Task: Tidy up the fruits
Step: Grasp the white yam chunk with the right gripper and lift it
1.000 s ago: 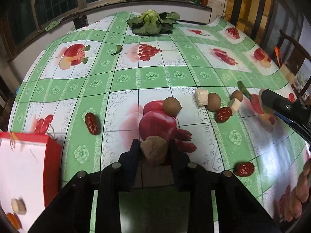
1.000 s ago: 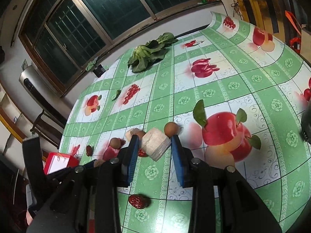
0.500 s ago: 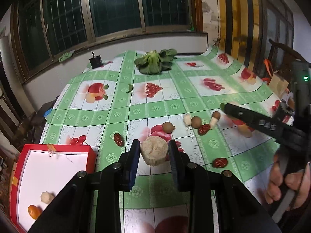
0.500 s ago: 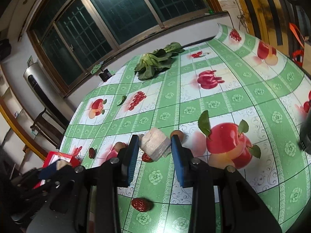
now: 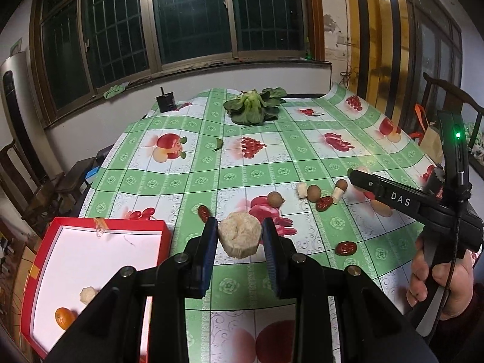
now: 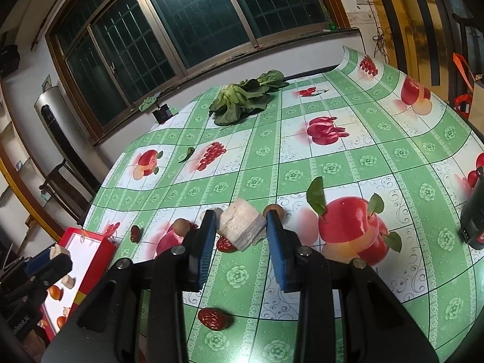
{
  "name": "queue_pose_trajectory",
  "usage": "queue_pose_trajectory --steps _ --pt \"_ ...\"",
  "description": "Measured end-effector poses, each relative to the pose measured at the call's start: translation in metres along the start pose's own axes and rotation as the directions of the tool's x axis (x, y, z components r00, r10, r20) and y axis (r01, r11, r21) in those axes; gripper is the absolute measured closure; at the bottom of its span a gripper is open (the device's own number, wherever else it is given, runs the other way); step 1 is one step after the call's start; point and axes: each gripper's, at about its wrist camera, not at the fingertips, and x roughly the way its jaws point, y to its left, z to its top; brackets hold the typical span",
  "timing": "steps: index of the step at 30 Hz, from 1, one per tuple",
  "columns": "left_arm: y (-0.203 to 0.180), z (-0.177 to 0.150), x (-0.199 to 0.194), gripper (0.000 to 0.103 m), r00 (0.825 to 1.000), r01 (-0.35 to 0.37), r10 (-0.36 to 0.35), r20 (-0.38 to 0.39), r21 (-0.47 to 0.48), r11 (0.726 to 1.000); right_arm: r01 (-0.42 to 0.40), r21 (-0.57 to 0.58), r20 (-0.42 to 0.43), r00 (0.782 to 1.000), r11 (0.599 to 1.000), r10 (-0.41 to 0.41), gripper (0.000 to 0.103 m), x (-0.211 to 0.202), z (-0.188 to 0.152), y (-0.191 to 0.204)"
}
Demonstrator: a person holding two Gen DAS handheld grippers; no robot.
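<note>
In the left wrist view my left gripper is shut on a pale fibrous fruit chunk, held above the table near the red box. That white-lined box holds an orange and another pale chunk. My right gripper is shut on a whitish chunk, lifted over the scattered fruit. Red dates, brown longans and a pale piece lie on the green checked tablecloth.
Leafy greens and a small black object sit at the table's far end. A hand holds the right gripper at the right side. Wooden chairs stand off both sides, and a black device lies at the right edge.
My left gripper has lifted and drawn back with its chunk, bringing more of the red box and room into view. The right gripper has stayed about where it was, still holding its chunk.
</note>
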Motion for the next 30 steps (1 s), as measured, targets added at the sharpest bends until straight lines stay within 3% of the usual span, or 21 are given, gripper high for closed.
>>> queue_pose_trajectory --steps 30 --pt "0.045 -0.008 -0.017 0.074 0.997 -0.067 0.070 0.042 -0.080 0.995 0.032 -0.028 0.011 0.999 0.999 -0.032 0.068 -0.001 -0.003 0.002"
